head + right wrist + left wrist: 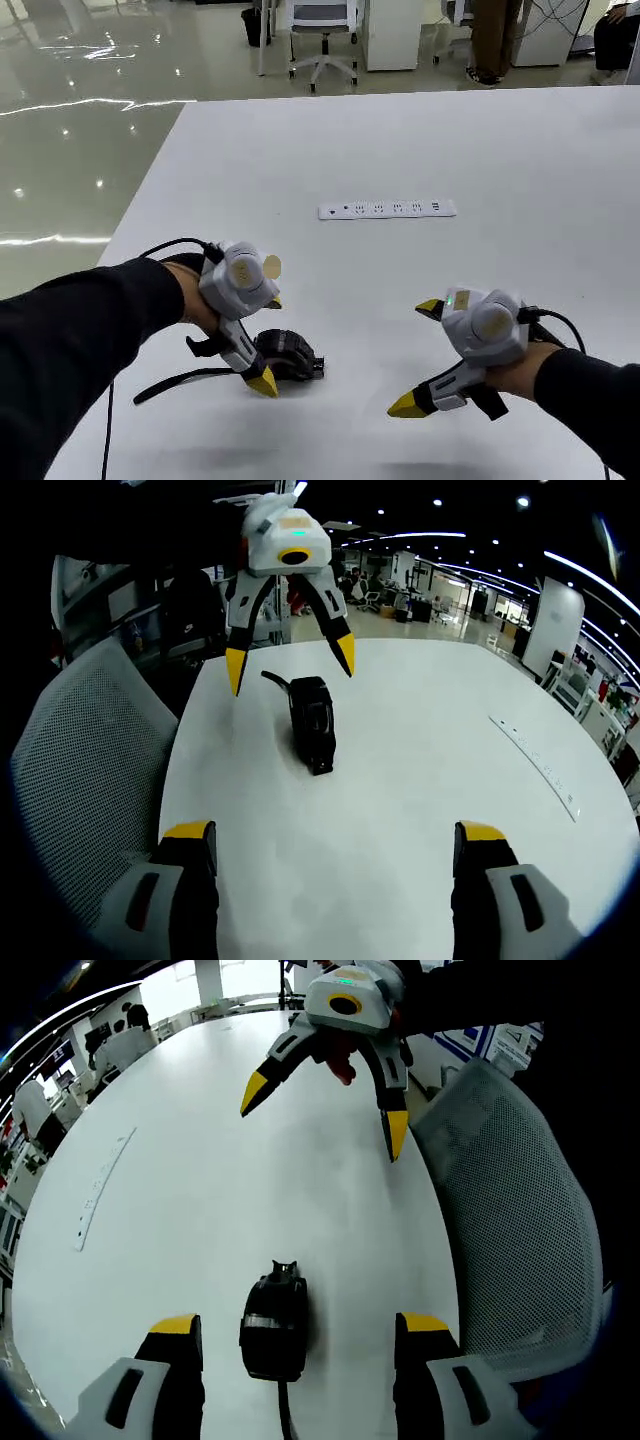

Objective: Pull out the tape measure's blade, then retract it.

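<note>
A black tape measure (290, 355) lies on the white table (400, 150), its black wrist strap (180, 381) trailing left. My left gripper (269, 343) is open and straddles it; the case (274, 1325) lies between the two yellow-tipped jaws without either touching it. My right gripper (417, 356) hangs open and empty a short way to the right, its jaws turned toward the tape measure (312, 720). The two grippers face each other: the right gripper (325, 1113) shows in the left gripper view, the left gripper (290, 663) in the right gripper view. No blade is drawn out.
A white power strip (386, 209) lies farther back on the table. A grey mesh chair (520, 1210) stands at the near edge. The table's left edge (130, 200) drops to a glossy floor, with an office chair (322, 30) beyond.
</note>
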A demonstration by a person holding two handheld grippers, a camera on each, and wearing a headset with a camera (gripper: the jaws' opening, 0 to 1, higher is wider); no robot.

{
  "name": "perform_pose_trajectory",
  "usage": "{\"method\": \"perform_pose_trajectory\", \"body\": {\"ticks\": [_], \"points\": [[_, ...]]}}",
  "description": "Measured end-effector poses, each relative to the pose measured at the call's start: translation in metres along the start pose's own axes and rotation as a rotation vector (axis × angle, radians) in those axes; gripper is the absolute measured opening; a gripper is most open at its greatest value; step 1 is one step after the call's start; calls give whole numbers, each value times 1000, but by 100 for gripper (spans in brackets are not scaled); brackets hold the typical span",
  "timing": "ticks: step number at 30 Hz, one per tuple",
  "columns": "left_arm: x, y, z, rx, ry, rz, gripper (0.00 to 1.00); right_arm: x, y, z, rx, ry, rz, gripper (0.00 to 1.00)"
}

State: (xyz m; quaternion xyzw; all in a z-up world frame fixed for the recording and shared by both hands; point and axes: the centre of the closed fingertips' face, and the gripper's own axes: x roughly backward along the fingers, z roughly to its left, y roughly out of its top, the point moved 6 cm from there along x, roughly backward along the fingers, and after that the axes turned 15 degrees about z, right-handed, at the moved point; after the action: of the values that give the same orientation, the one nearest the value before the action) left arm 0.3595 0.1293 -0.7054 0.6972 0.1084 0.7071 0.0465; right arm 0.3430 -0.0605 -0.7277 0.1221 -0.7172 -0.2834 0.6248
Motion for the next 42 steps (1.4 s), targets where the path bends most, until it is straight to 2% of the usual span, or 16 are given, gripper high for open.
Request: {"method": "perform_pose_trajectory", "body": {"ticks": [2,4,6,10,13,14,15,16,17,19,28,32,34,35,42], "points": [[0,2,4,5,-2,-17,71,-6,6,-2,13,7,3,92],[-5,0,6,-8,-1,2,68,-10,11,-5,14,16,-8,89],[-12,-2,7,-40,6,25,60,-18,16,-7,11,22,-14,85],[-27,-4,9,-48,7,45,50,-37,27,-7,26,41,-11,79],[-35,-5,8,-64,12,63,37,-49,33,-5,41,61,5,76],[-36,-4,14,-93,69,57,32,-52,34,-4,49,68,7,75],[-35,-5,14,-74,68,67,29,-56,36,-4,56,73,10,74],[-35,-6,12,10,37,77,29,-58,38,-3,63,75,12,72],[-35,-4,14,-27,49,82,28,-62,39,-1,82,87,22,70],[-36,-4,11,-40,60,96,28,-66,41,0,112,101,48,67],[-36,-6,11,-7,58,76,28,-91,49,6,181,142,97,47],[-37,-6,11,-1,56,73,28,-101,52,8,198,142,121,40],[-37,-6,12,-2,56,73,28,-105,50,10,225,169,140,34],[-37,-6,12,0,56,68,28,-107,50,9,236,158,160,30],[-38,-7,13,12,40,55,29,-113,55,5,246,144,167,20]]}}
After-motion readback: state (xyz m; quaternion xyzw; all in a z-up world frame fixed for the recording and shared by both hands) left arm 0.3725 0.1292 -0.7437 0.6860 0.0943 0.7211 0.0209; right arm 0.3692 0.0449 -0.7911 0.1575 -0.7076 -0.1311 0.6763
